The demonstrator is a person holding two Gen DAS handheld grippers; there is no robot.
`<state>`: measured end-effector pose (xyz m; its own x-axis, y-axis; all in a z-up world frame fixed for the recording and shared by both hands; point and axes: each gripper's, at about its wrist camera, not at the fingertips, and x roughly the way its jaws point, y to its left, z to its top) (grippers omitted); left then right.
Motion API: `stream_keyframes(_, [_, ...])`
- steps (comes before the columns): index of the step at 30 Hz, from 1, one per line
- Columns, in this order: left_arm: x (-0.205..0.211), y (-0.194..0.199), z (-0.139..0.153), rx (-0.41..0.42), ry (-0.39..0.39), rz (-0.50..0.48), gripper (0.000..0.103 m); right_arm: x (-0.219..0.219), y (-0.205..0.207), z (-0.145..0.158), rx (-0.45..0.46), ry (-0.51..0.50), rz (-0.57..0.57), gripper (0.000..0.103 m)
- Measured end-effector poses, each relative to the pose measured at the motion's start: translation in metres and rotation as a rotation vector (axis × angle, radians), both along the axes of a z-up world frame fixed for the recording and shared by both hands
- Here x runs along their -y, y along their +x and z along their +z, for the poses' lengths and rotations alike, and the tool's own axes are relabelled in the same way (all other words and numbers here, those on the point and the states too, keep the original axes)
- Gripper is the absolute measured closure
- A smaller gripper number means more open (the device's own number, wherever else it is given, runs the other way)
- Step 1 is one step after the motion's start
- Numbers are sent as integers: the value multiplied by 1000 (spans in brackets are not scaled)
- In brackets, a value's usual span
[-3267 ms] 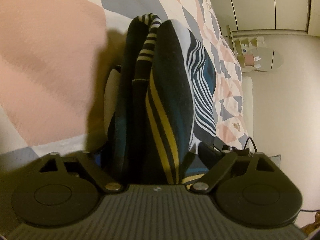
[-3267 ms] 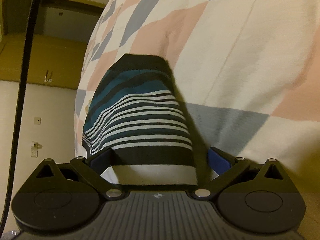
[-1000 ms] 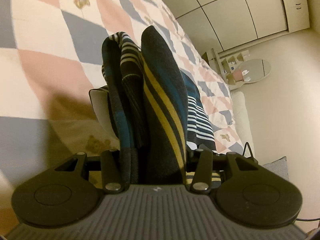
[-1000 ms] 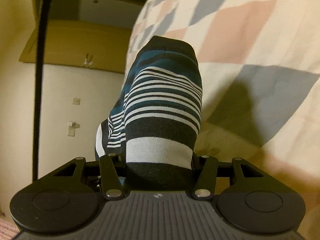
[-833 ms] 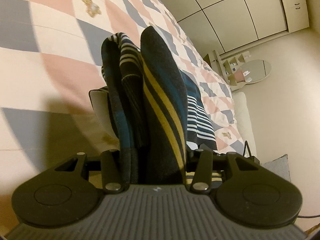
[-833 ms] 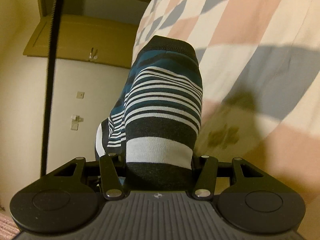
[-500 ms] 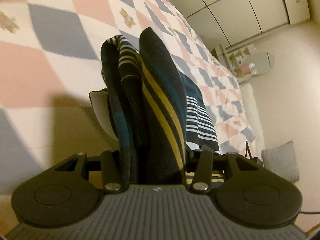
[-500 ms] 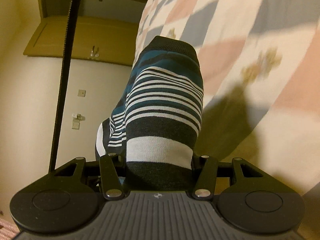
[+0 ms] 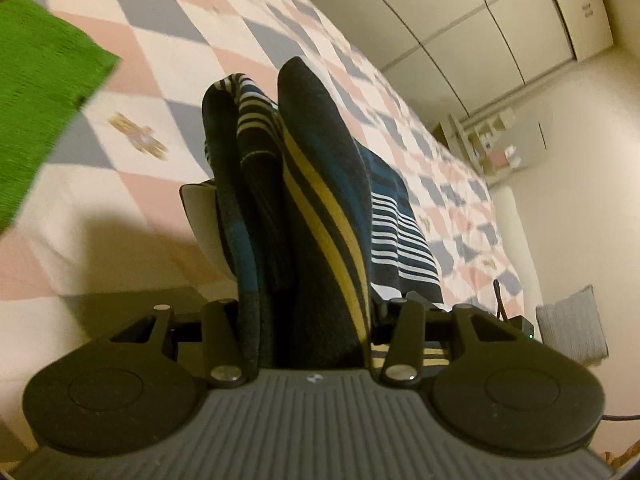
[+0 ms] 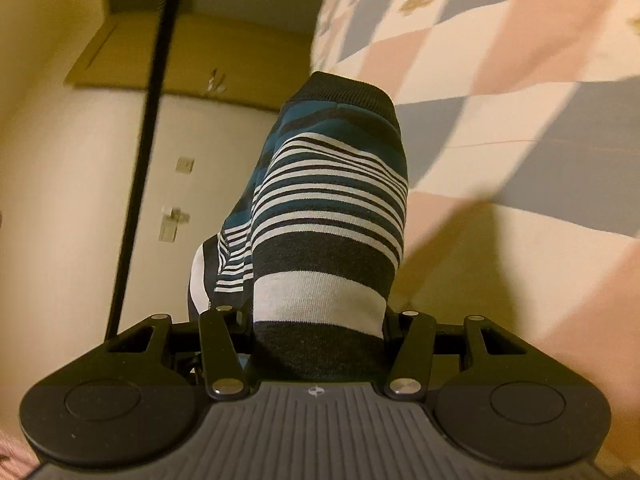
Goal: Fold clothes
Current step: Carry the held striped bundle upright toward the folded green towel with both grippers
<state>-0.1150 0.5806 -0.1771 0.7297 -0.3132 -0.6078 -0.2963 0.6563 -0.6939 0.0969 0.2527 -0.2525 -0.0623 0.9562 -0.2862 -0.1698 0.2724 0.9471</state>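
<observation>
striped sock: soft knit, blue, black, white and yellow bands, bunched, held up over the bed | left claw pinching one end | right claw pinching other end | checked quilt | green cloth near

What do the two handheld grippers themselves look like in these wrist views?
Both look alike: the left gripper and right gripper have matte black linkage arms with silver pivot screws, two round black discs, and a grey ribbed body bearing a small white logo. A black cable runs beside the right one. No sleeves visible.
</observation>
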Motion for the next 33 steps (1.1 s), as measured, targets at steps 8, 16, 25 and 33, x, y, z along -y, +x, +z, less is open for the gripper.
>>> stream_keyframes(8, [-75,-45,19,13,47,92,61,-90,-51,16,35,35,37,52])
stream_keyframes(16, [-198,-68,52,54,155,46,61,-218,-97,25,44,114,-53,52])
stream_keyframes(25, [-308,-61,45,51,177,-19,61,-319,-124,13,56,102,-153,52])
stream_keyframes(33, [-337,-34,-23,14,83,-84,61,-333,-123,-20,84,-13,-213,52])
